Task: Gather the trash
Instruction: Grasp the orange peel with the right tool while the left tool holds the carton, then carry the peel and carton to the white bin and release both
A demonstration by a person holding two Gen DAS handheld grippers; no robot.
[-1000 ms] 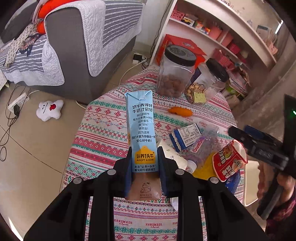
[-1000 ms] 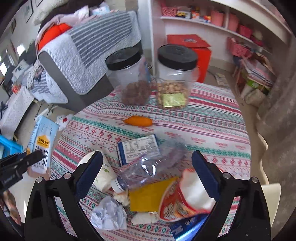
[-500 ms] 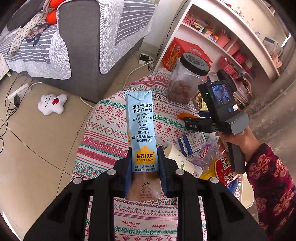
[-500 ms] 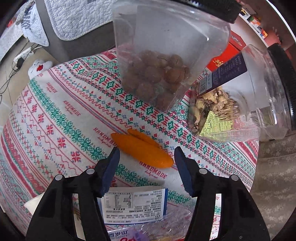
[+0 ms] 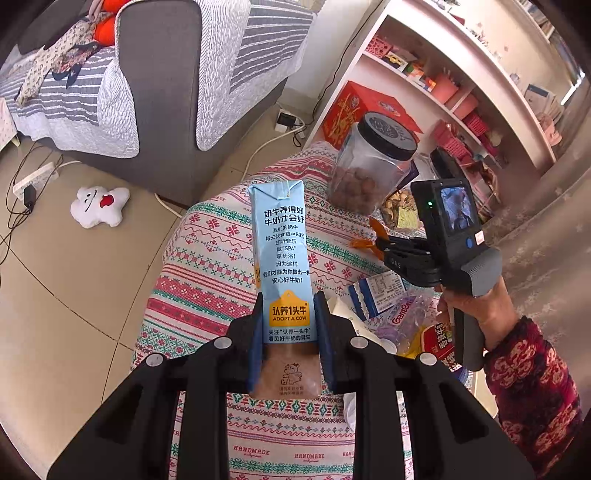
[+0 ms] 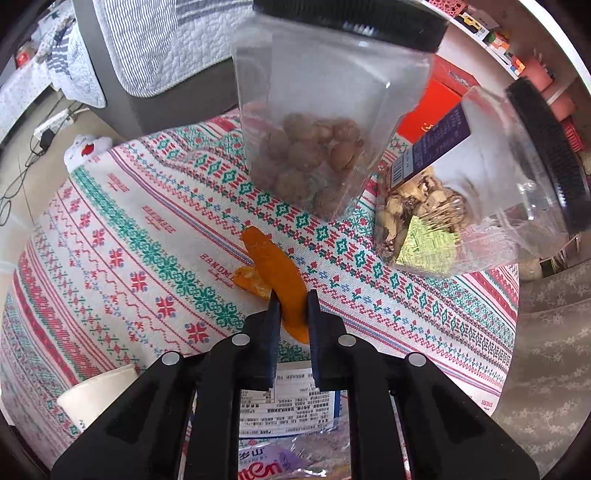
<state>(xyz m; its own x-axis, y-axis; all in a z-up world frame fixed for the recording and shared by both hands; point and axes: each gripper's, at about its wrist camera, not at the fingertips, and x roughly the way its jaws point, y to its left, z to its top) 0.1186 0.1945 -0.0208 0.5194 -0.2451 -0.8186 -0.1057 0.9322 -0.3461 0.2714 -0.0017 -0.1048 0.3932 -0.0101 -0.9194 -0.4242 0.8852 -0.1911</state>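
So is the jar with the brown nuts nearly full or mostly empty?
Mostly empty: in the nut jar the nuts fill only the bottom part, with clear space up to its black lid.

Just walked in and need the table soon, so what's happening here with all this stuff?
A person is clearing trash off the patterned tablecloth with two tools. The left hand-held gripper is shut on a light blue milk carton, held upright above the table edge. The right hand-held gripper has its fingers closed on an orange peel near the two snack jars. A paper cup and wrappers remain.
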